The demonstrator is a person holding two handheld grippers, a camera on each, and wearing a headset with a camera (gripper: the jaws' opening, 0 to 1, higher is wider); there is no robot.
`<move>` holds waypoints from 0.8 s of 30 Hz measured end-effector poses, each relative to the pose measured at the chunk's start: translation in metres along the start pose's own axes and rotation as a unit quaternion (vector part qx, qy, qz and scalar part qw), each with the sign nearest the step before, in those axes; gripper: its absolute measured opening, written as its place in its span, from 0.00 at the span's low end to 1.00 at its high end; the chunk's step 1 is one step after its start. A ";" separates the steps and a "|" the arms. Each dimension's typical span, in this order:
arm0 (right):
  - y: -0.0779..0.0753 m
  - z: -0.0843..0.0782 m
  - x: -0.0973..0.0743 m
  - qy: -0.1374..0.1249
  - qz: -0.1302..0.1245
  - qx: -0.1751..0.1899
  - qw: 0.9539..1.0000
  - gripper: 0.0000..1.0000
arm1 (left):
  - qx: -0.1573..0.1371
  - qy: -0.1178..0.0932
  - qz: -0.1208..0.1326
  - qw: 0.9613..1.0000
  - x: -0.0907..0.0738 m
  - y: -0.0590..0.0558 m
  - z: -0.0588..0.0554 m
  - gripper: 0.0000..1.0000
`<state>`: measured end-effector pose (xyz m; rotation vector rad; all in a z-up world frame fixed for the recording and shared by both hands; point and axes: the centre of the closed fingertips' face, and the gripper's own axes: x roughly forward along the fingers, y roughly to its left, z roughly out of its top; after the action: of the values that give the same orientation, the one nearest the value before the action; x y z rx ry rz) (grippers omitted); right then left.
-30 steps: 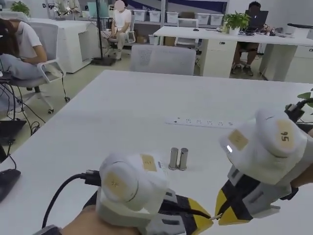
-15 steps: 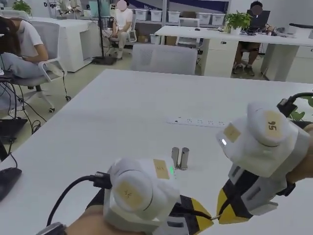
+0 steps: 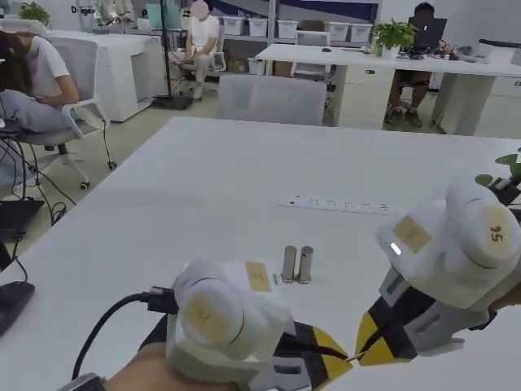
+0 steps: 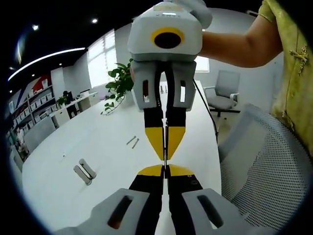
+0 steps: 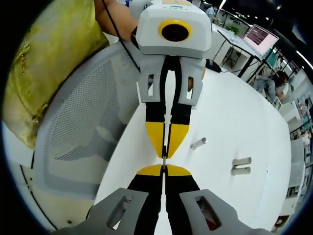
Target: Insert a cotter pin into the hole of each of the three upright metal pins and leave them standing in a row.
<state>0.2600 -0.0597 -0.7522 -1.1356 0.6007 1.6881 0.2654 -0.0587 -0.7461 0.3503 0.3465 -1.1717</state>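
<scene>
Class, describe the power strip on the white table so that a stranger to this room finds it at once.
Start at the big white table in the foreground. Beyond the two upright metal pins, toward the far edge, lies the power strip. It is long, flat and white with a row of sockets, while the pins are short, upright and metallic.

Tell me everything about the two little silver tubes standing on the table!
The two metal pins are short, smooth, shiny grey cylinders. They stand upright side by side on the white table, so close together that I cannot tell whether they touch. Nothing else but the table touches them. Any holes in them are too small to make out.
</scene>
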 end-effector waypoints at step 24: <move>0.004 -0.009 0.003 0.024 0.010 0.050 0.998 0.06 | -0.001 0.005 -0.013 1.000 0.001 -0.005 0.002 0.00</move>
<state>0.2594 -0.0674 -0.7590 -1.1048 0.7216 1.6322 0.2617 -0.0624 -0.7451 0.3512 0.3621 -1.1958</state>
